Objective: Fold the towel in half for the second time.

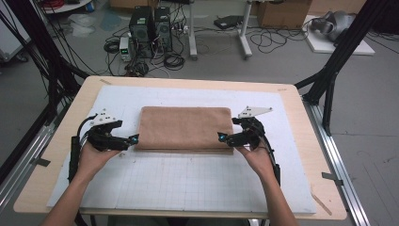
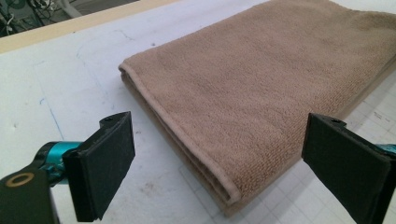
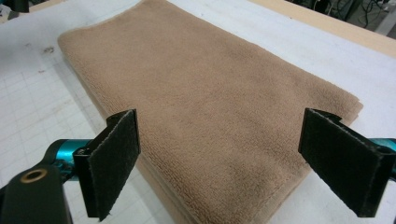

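- So the folded tan terry-cloth towel [image 1: 183, 128] lay flat on the white gridded mat [image 1: 188, 183], long side across the table, sitting right between the two grippers.
- Left gripper [image 1: 133, 140] was parked at the towel's near left corner, jaws spread wide with nothing pinched. In the left gripper view that corner [image 2: 224, 196] sat in the gap between the two black pads [image 2: 105, 163], a bit ahead of them and clear of both.
- Right gripper [image 1: 221, 137] was the mirror image at the near right corner: jaws spread, not gripping anything, towel [image 3: 201, 107] stretching away ahead of the gap.
- My read on progress: looked like one fold was done, since the stack was neat with the edges lined up. If there's another fold to go, both corners would need grabbing first. Can't tell if more was planned.
- View differences: the left gripper view showed stacked layers and the hemmed edge at the corner, which the high view was too far off to show. The high view gave both hands [image 1: 94, 157] and the light wooden table [image 1: 42, 174] around the mat.
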`<state>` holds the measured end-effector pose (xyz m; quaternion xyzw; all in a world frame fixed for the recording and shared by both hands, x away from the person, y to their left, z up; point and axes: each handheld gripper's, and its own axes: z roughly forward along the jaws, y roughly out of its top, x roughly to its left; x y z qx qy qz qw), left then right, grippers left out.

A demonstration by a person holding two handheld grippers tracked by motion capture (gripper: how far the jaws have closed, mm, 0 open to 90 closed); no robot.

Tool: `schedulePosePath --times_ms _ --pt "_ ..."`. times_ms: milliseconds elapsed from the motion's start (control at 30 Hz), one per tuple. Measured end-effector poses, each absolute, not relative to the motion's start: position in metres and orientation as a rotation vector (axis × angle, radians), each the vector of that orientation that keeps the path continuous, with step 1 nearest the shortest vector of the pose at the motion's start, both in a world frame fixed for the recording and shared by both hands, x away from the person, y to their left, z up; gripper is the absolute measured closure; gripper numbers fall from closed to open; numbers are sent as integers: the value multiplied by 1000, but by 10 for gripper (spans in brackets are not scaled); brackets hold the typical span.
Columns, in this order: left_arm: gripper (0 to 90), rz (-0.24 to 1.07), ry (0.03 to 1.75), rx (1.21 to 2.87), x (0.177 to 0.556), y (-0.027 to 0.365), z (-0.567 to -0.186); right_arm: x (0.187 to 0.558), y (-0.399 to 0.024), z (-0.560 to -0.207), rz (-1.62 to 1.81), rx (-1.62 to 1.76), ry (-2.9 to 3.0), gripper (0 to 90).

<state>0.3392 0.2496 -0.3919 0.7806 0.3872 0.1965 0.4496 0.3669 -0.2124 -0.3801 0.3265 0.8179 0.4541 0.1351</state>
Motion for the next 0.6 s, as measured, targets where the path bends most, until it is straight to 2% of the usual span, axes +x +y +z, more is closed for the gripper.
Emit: schedulePosePath --times_ms 600 --pt "100 477 914 1945 320 252 -398 345 -233 -381 1340 949 2339 119"
